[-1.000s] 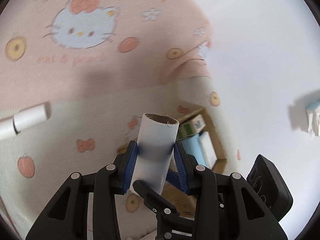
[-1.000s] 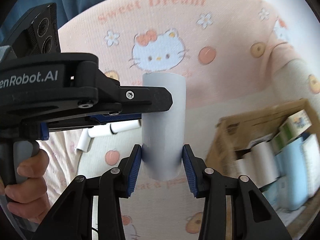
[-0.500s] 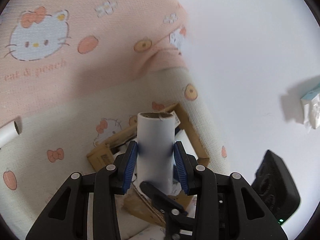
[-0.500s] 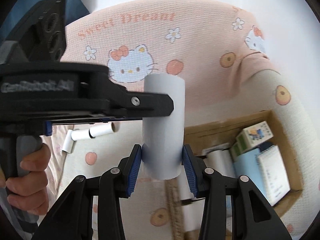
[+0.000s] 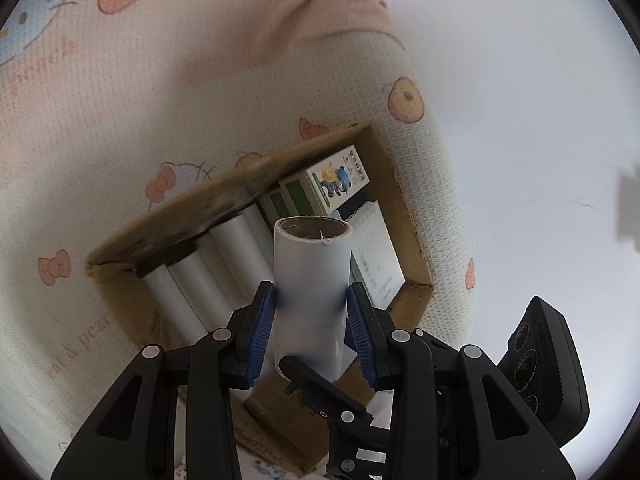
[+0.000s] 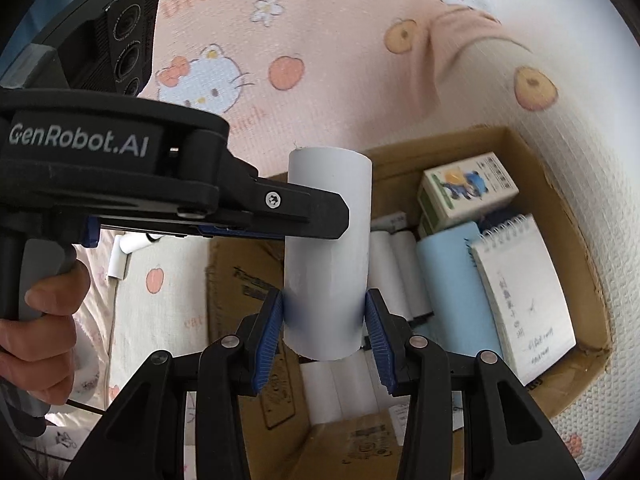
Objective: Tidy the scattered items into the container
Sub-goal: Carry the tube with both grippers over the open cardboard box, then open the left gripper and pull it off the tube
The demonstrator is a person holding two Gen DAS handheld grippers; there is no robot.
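Observation:
A white paper roll [image 5: 310, 292] with a brown cardboard core is clamped upright in my left gripper [image 5: 311, 320]. My right gripper [image 6: 325, 328] is shut on the same white roll [image 6: 327, 256]; the left gripper's black finger [image 6: 280, 216] crosses it higher up. Both hold the roll above an open cardboard box [image 5: 404, 216], also in the right wrist view [image 6: 560, 208]. The box holds several white rolls [image 5: 208, 280], a green-and-white carton [image 6: 466, 190], a light blue pack [image 6: 452, 288] and a spiral notepad [image 6: 524, 296].
The box lies on a pink and cream Hello Kitty bedspread [image 6: 320, 60]. Two small white rolls [image 6: 128, 248] lie loose on the bed left of the box. A white wall [image 5: 540, 100] rises on the right. A hand [image 6: 36, 320] grips the left tool's handle.
Both grippers have carried the roll to the right and forward, from over the bedspread to above the open box. The box now fills the middle of both views.

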